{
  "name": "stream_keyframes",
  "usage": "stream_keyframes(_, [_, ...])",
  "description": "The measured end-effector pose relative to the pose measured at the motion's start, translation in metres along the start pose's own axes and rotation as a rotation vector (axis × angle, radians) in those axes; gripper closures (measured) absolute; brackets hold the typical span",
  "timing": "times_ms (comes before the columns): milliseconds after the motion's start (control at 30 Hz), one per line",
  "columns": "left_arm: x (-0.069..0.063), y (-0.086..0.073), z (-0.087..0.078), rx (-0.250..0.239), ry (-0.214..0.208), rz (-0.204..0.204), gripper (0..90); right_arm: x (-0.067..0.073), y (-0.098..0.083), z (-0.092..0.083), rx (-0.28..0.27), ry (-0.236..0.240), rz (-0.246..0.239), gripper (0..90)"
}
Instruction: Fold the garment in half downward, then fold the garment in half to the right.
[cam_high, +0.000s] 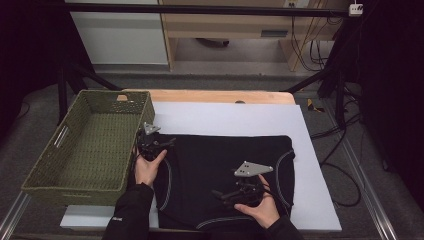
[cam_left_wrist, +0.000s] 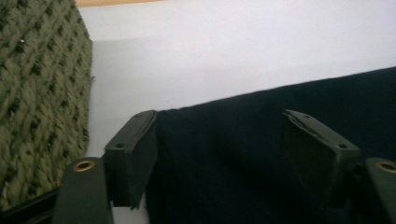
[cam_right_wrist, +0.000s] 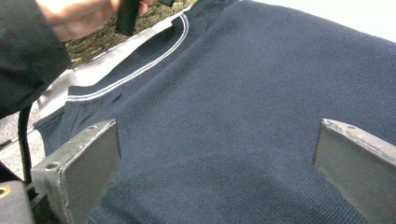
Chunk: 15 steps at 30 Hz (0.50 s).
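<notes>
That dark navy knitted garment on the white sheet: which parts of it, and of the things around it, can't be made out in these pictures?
- Dark navy knitted garment: high view, its near hem is cut off by the bottom edge and covered by the hands.
- Left gripper: its own view, whether the pads yet press the cloth edge is unclear.
- Green woven basket: left gripper view, blurred and cut off at the left edge.

I work in what looks like a lab or recording room, not a home. My wooden table (cam_high: 215, 96) carries a pale grey mat (cam_high: 235, 120) and stands inside a black metal frame (cam_high: 200, 9) with dark drapes at both sides. Cables (cam_high: 307, 47) hang and trail over the grey carpeted floor (cam_high: 210, 80), and plain cabinets (cam_high: 120, 35) line the wall behind.
</notes>
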<state>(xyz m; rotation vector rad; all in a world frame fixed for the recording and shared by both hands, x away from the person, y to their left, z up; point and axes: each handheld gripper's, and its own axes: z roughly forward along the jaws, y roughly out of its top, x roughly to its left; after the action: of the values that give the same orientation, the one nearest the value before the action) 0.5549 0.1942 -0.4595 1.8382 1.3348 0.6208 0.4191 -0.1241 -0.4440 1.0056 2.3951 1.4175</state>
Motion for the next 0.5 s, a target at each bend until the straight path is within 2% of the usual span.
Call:
stream_keyframes(167, [0.004,0.0,0.014,0.036,0.058,0.042,32.4,0.002,0.0,0.001,0.002,0.005,-0.004,1.9])
stream_keyframes(233, [0.004,0.0,0.018,0.04,0.074,0.045,33.9,0.002,0.0,0.001,0.003,0.008,-0.009,1.9])
stream_keyframes(300, [0.005,0.001,0.019,0.039,0.075,0.035,35.1,0.003,0.0,0.001,0.001,0.012,-0.011,1.9])
stream_keyframes(433, [0.006,-0.001,0.024,0.071,0.097,0.073,37.3,0.006,0.0,0.001,0.001,0.022,-0.015,2.0])
stream_keyframes(500, [0.007,-0.003,0.028,0.088,0.095,0.07,37.1,0.008,0.0,0.003,0.01,0.026,-0.017,2.0])
